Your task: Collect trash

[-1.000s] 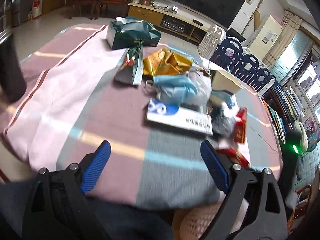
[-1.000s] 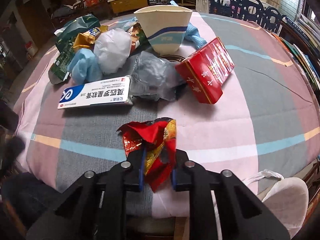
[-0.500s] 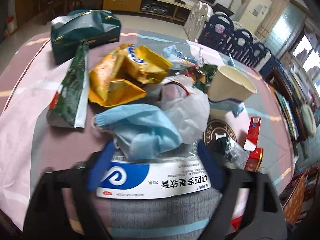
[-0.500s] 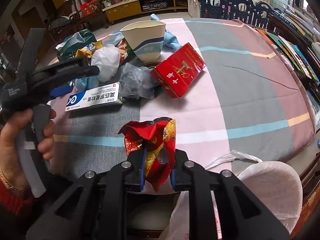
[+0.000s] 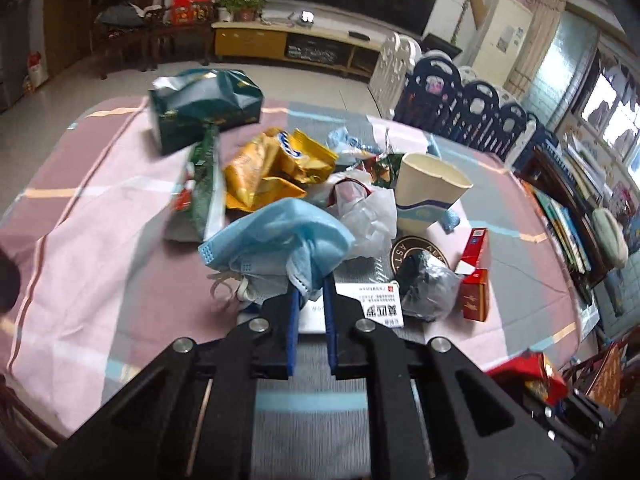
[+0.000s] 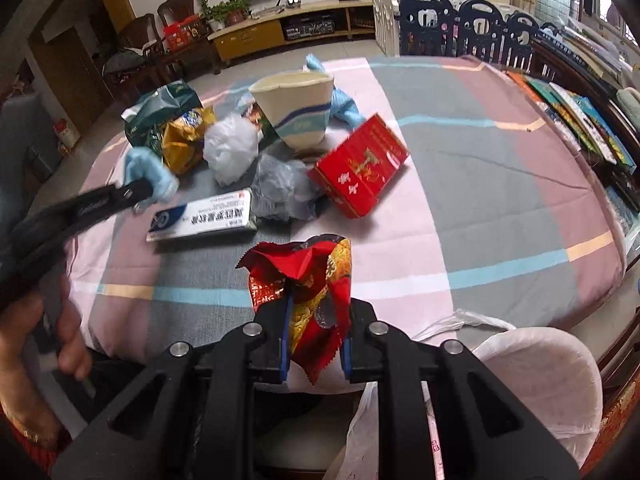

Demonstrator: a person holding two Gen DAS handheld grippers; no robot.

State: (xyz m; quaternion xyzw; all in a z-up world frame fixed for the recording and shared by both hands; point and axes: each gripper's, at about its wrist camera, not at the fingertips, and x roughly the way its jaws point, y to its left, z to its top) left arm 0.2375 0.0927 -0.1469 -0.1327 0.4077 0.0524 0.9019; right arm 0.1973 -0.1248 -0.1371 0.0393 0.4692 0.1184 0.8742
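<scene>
Holding a piece of litter in each gripper, you are only partway through clearing this table. Nearest you, the right gripper (image 6: 314, 330) pinches a crumpled red and gold wrapper (image 6: 308, 280) between its blue pads, raised over the near edge of the striped tablecloth (image 6: 500, 184). Just below and to the right of it sits a bin lined with a white plastic bag (image 6: 536, 364), which looks like the place the litter is meant to go; whether anything lies inside it cannot be seen. Your left gripper (image 5: 308, 300) has just been closing, and its jaws now grip a fold of a blue face mask (image 5: 280, 236), with the rest of the mask bunched up above the fingertips and its ear loops dangling to the left. Under the mask lies a long white and blue box (image 6: 204, 220), flat on the cloth. Beside that box are a scrunched grey plastic bag (image 6: 280, 190) and a red carton (image 6: 360, 168). Further out come a white plastic bag (image 6: 230, 148), a dented paper cup (image 6: 296, 112) standing upright, a yellow snack packet (image 5: 276, 164) and a narrow green packet (image 5: 204, 184). Farthest away rests a dark green bag (image 5: 204, 104). By this view, two items are in hand but not yet dropped, and at least eight pieces are left on the table.
</scene>
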